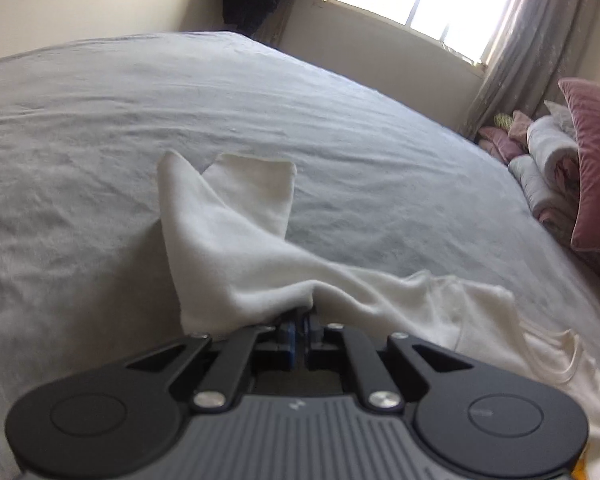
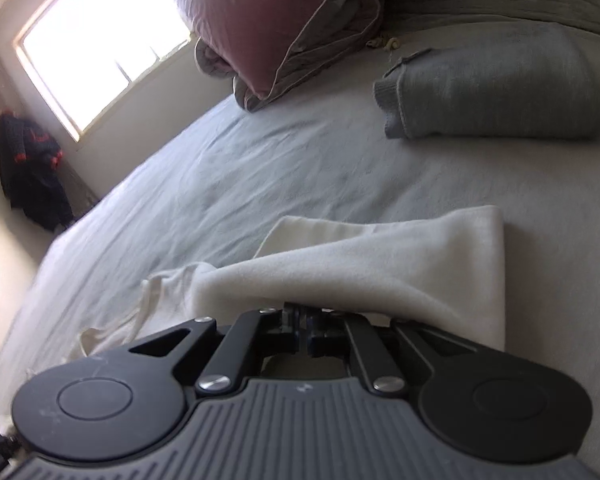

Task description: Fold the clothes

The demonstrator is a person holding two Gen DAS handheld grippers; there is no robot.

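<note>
Both of our grippers are pinched nearly shut on the white garment: the left gripper holds a bunched fold with a sleeve-like flap standing up beyond it, and the right gripper has a thick rolled edge of the same cloth. We judge it light, soft and floppy, sagging between our grips onto the grey bedsheet, so we would hold it at edges or corners. A folded grey sweater lies well apart, near the pink pillow.
</note>
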